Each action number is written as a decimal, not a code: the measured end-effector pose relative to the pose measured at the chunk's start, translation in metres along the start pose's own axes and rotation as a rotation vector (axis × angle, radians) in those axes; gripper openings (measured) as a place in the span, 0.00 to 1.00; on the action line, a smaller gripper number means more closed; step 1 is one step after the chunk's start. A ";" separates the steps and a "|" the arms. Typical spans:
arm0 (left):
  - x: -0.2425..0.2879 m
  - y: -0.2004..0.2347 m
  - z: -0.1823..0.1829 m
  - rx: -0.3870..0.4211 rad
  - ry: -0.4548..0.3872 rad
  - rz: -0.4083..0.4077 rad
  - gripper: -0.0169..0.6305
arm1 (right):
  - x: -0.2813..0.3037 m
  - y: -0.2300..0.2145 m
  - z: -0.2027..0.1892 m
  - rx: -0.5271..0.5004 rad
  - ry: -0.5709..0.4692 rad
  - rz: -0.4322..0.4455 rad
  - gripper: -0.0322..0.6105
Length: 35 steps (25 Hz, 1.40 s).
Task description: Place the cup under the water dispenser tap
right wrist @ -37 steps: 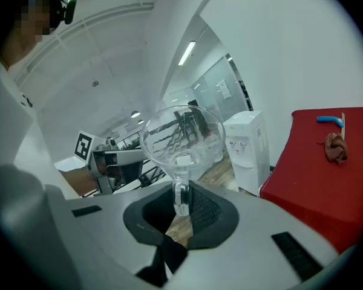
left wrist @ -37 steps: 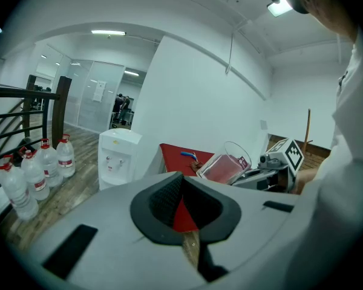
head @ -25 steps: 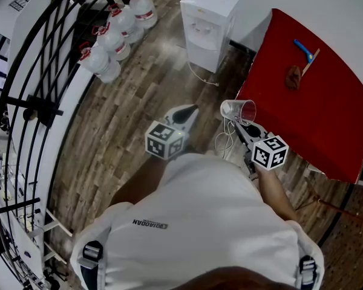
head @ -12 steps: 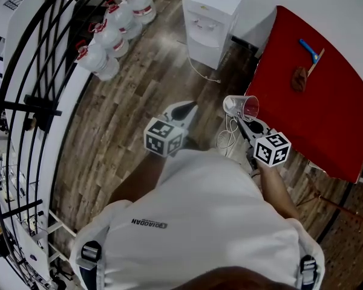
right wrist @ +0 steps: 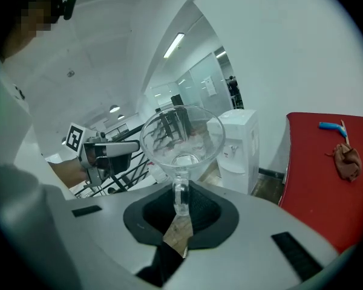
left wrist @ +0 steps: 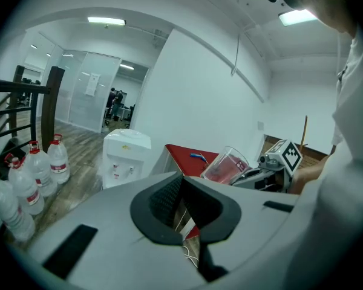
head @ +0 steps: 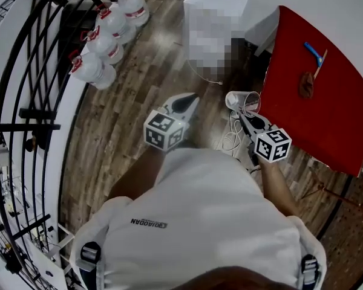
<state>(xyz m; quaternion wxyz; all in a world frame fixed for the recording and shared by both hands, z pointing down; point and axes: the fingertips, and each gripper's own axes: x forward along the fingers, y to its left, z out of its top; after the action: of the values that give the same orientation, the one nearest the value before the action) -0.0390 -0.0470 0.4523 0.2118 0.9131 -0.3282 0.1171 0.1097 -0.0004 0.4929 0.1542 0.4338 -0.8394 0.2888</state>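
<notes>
Slippage seems possible: right gripper (right wrist: 180, 199) pinches only one wall of clear plastic cup (right wrist: 181, 136); left gripper (left wrist: 181, 183) closed, empty.

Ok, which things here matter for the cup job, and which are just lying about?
For the job: cup, held in the right gripper; water dispenser.
Lying about: water bottles; red table; blue tool and brown rag on it; white cable on the floor.

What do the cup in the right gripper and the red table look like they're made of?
The cup is clear and glossy, and the railing shows through its wall: glass or hard plastic, can't tell which. The red table has a smooth, matte, uniform top, probably laminate or paint.
</notes>
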 end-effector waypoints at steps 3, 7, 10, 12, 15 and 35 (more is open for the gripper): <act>-0.005 0.028 0.002 -0.015 0.011 -0.014 0.02 | 0.024 0.004 0.008 -0.001 0.019 -0.030 0.11; -0.016 0.057 0.000 -0.028 0.030 -0.038 0.02 | 0.052 0.011 0.021 0.016 0.019 -0.061 0.11; -0.028 0.074 0.000 -0.017 0.035 -0.049 0.02 | 0.068 0.018 0.032 0.022 0.005 -0.082 0.11; -0.034 0.088 -0.001 -0.016 0.037 -0.039 0.02 | 0.078 0.020 0.039 0.024 -0.004 -0.092 0.11; -0.038 0.107 -0.005 -0.029 0.036 -0.018 0.02 | 0.093 0.022 0.041 0.015 0.005 -0.089 0.11; 0.003 0.173 -0.004 -0.099 0.104 0.083 0.02 | 0.221 -0.086 0.030 -0.034 0.216 -0.144 0.11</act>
<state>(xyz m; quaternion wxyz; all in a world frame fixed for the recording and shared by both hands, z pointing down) -0.1488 -0.1668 0.5105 0.2684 0.8798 -0.3597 0.1565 0.0530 -0.1994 0.6123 0.2714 0.4565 -0.7895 0.3077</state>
